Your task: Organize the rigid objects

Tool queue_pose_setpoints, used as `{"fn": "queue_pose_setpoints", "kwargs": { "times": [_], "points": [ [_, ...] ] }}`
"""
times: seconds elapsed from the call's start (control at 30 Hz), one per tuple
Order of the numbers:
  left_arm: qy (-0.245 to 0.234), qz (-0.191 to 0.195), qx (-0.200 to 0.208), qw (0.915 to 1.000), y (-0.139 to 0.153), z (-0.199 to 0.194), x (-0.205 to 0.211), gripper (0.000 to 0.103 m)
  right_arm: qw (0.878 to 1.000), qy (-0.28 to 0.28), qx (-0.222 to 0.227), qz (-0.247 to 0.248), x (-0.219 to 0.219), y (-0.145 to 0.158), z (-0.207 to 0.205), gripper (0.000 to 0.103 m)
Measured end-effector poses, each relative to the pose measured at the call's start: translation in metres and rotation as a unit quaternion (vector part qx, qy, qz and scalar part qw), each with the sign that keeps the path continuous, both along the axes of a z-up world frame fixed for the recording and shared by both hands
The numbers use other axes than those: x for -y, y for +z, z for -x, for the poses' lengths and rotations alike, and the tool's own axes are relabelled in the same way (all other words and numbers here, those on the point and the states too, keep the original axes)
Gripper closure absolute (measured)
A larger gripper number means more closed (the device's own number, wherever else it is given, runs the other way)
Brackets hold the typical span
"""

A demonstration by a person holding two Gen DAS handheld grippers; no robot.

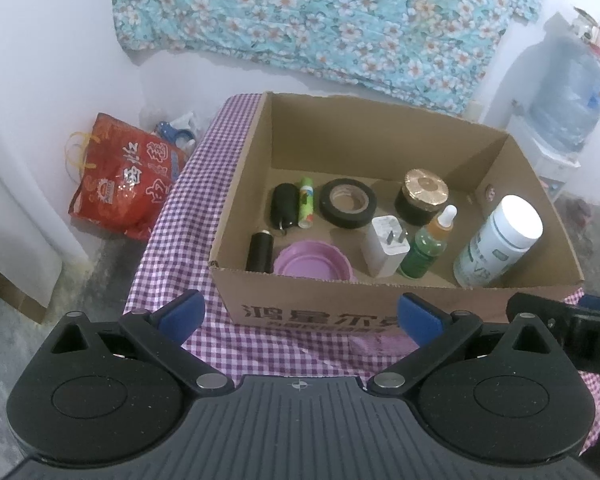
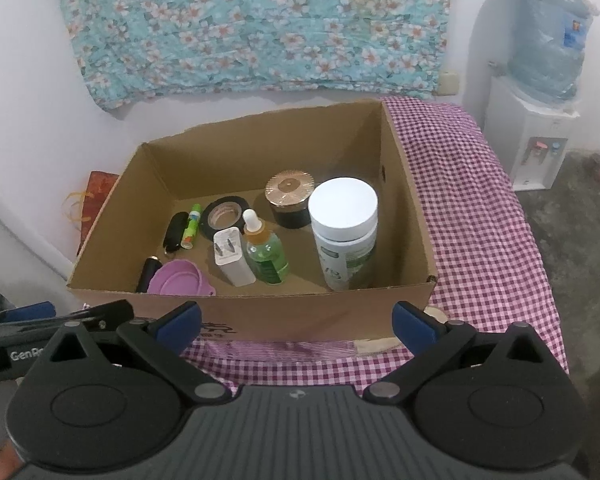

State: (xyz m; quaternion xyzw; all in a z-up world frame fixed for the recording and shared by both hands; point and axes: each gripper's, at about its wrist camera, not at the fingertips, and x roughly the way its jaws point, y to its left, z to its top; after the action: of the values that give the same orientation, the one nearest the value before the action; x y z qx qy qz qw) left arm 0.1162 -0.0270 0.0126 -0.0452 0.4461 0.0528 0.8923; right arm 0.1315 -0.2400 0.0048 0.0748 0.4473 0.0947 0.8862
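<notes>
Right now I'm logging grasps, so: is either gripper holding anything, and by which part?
Nothing is held. The left gripper and right gripper are both open and empty, in front of the cardboard box.

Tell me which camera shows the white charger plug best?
The right wrist view: the white charger plug shows its two prongs and full body. In the left wrist view the plug stands partly behind the cardboard box front wall.

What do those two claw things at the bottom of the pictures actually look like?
Both look alike. The left gripper and right gripper each have a black ribbed body, two round black discs, black linkage arms with silver pivot pins, and blue fingertips. White lettering beginning "Gen" marks the left one's side, seen from the right camera. No cables or sleeves show.
</notes>
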Motion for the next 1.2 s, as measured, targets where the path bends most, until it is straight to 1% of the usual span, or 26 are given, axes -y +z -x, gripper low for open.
{"fn": "queue_pose_setpoints", "kwargs": {
  "times": [0.27, 0.5, 0.87, 1.2],
  "points": [
    [-0.004, -0.012, 0.005, 0.9999, 0.0, 0.0, 0.003, 0.0, 1.0, 0.009, -0.005, 0.005, -0.008, -0.004, -0.001, 0.0],
    [-0.012, -0.027, 0.012, 0.9995, 0.004, -0.001, 0.009, 0.0, 1.0, 0.006, 0.0, 0.015, -0.008, -0.004, -0.001, 0.0],
    [-0.016, -0.031, 0.012, 0.9993, 0.004, -0.001, 0.012, 0.0, 1.0, 0.004, 0.002, 0.018, -0.006, -0.003, -0.001, 0.0],
    [-0.015, -0.025, 0.012, 0.9995, 0.005, -0.002, 0.016, 0.0, 1.0, 0.002, 0.007, 0.019, -0.001, 0.0, -0.001, 0.0]
  ]
}}
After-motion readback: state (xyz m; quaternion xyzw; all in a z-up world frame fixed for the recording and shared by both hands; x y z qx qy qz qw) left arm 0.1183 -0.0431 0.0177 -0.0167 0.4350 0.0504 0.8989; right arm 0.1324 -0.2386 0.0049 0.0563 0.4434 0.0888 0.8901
